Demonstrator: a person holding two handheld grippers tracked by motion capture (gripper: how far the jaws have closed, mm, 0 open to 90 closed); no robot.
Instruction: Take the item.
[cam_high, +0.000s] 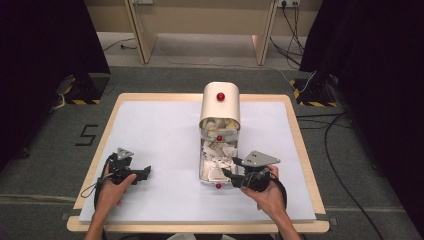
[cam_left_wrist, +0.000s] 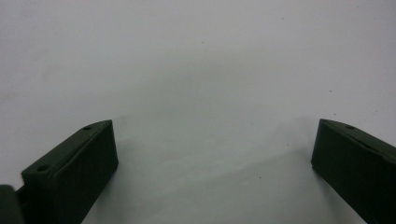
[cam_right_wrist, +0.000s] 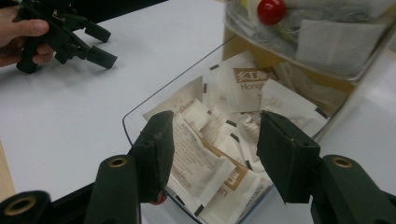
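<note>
- The clear drawer (cam_high: 216, 170) is pulled out toward the person from the foot of a cream, round-topped box (cam_high: 220, 106) that stands near the middle of the worktop (cam_high: 155, 135), a little right of centre.
- The drawer is heaped with white and tan paper sachets (cam_right_wrist: 205, 163), lying loose and overlapping; some carry brown print.
- 1 red knob (cam_high: 218, 186) sits at the drawer's near front edge, another red knob (cam_high: 219, 138) on the compartment above it, and a 3rd red knob (cam_high: 220, 96) on the box's curved lid.
- The compartment above the drawer is also clear-walled and holds pale packets, seen through its front in the right gripper view.
- The right gripper (cam_right_wrist: 212, 154) is at the drawer's near right corner, tilted over the sachets; its 2 black jaws stand apart with the heap showing between them, and no pad presses on a sachet.
- Its grey 3-cornered plate (cam_high: 257, 159) points toward the box in the high view, with the person's right hand (cam_high: 267, 192) wrapped round the body.
- The left gripper (cam_high: 142, 172) rests well apart from the box, over the bare left part of the worktop, held in the left hand (cam_high: 112, 190).
- In the left gripper view its jaws are spread wide over the plain white surface, with nothing between them.
</note>
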